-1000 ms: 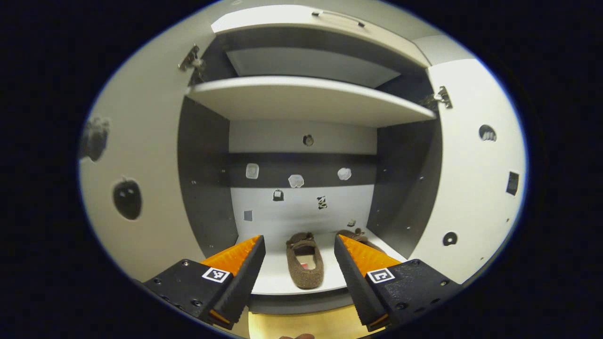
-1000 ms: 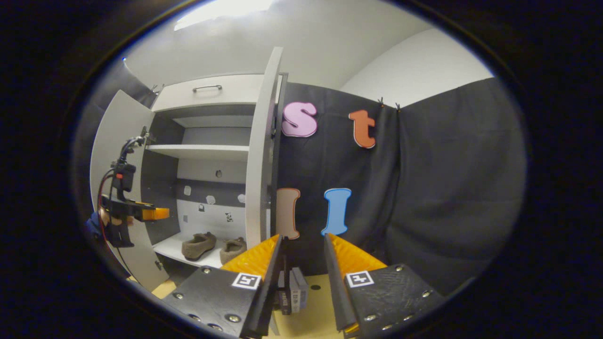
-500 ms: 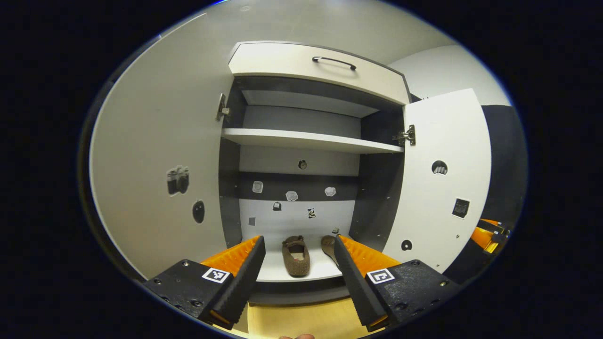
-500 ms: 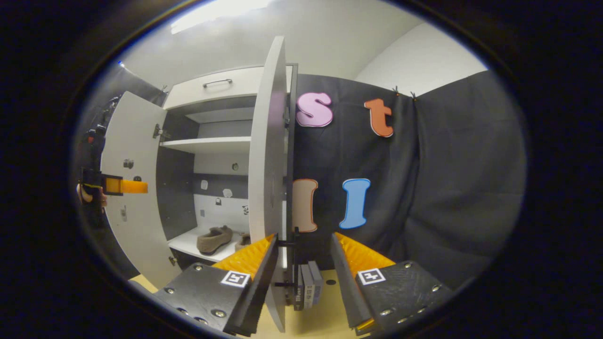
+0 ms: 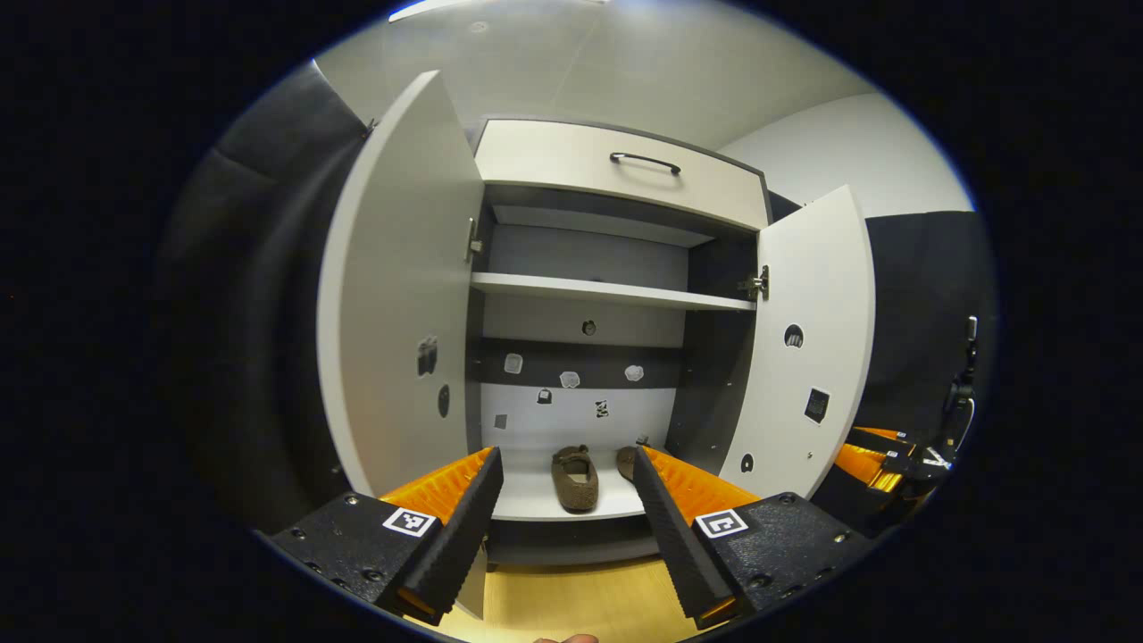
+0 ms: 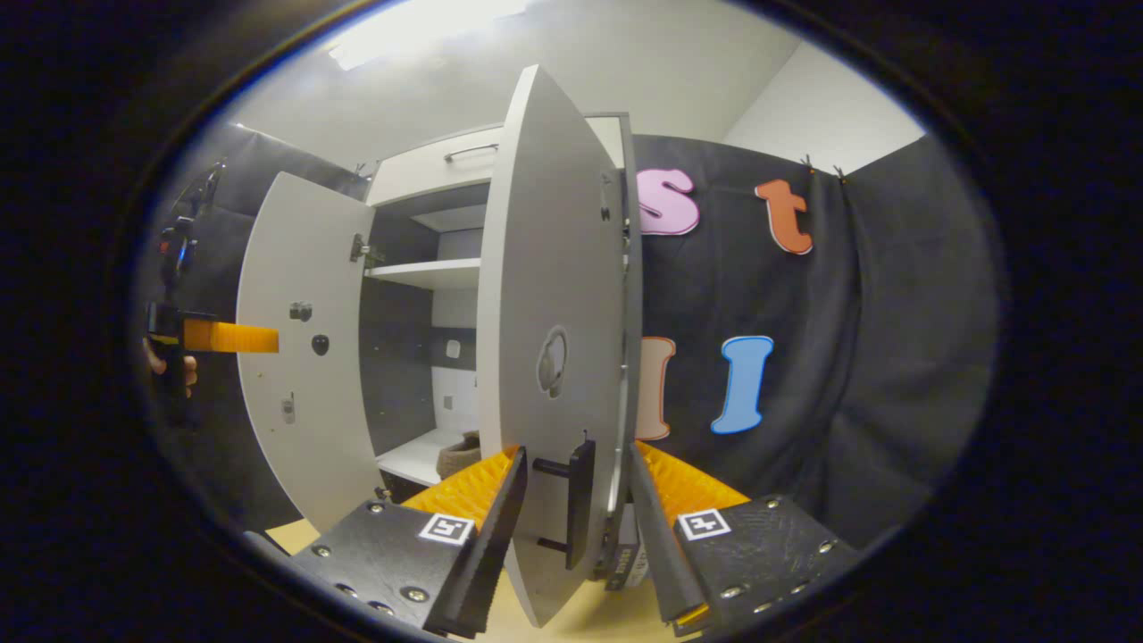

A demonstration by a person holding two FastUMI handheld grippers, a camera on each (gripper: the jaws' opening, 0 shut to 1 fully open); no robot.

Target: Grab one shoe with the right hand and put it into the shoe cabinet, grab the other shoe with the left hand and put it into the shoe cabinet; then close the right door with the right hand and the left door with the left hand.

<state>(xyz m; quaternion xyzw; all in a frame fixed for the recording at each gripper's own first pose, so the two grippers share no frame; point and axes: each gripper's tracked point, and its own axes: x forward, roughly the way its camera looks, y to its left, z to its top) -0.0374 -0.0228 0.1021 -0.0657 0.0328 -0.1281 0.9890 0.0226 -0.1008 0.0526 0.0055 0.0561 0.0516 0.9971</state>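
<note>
Two brown slippers sit side by side on the cabinet's bottom shelf [image 5: 527, 505]: the left slipper [image 5: 573, 478] in full sight, the right slipper [image 5: 626, 462] half hidden behind one of my fingers. My left gripper [image 5: 567, 509] is open and empty, held back from the cabinet. Both doors stand open: the left door [image 5: 393, 304] and the right door [image 5: 808, 357]. In the right gripper view the right door [image 6: 549, 295] is turned partway inward, and its black handle [image 6: 579, 505] lies between the fingers of my open right gripper [image 6: 576, 527]. One slipper [image 6: 460, 454] peeks out behind it.
A drawer with a dark handle [image 5: 643, 162] tops the cabinet, above an upper shelf [image 5: 607, 292]. The floor [image 5: 571, 598] is light wood. Small boxes [image 6: 625, 558] stand by the door's foot. The left gripper [image 6: 228, 337] and a hand [image 6: 170, 366] hover beside the left door [image 6: 299, 357].
My left gripper has drawn back from the cabinet, so the whole front now shows. The right door has swung inward, its outer face and handle now between the right gripper's fingers.
</note>
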